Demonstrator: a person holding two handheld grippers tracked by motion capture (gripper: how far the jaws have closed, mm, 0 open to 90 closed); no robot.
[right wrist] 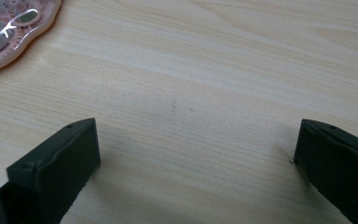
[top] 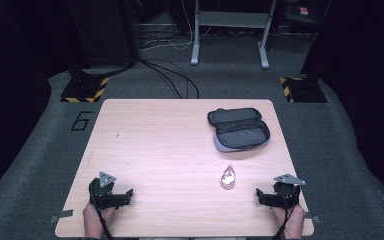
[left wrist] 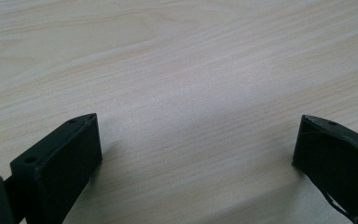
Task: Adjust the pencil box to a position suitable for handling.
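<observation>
An open dark zip case (top: 240,129) with a grey underside lies at the back right of the wooden table (top: 160,150). A small pink, glossy, drop-shaped object (top: 228,177) lies in front of it, and its edge (right wrist: 9,32) reaches into the top left corner of the right gripper view. My left gripper (top: 129,192) rests near the front left edge, open, with only bare wood between its jaws (left wrist: 198,140). My right gripper (top: 258,192) rests near the front right edge, open, a little right of the pink object, nothing between its jaws (right wrist: 196,140).
Grey carpet surrounds the table. Beyond its far edge lie black cables (top: 175,75), the legs of a white frame (top: 230,35) and two yellow-and-black striped bases (top: 85,90). A painted "6" (top: 81,121) marks the floor at the left.
</observation>
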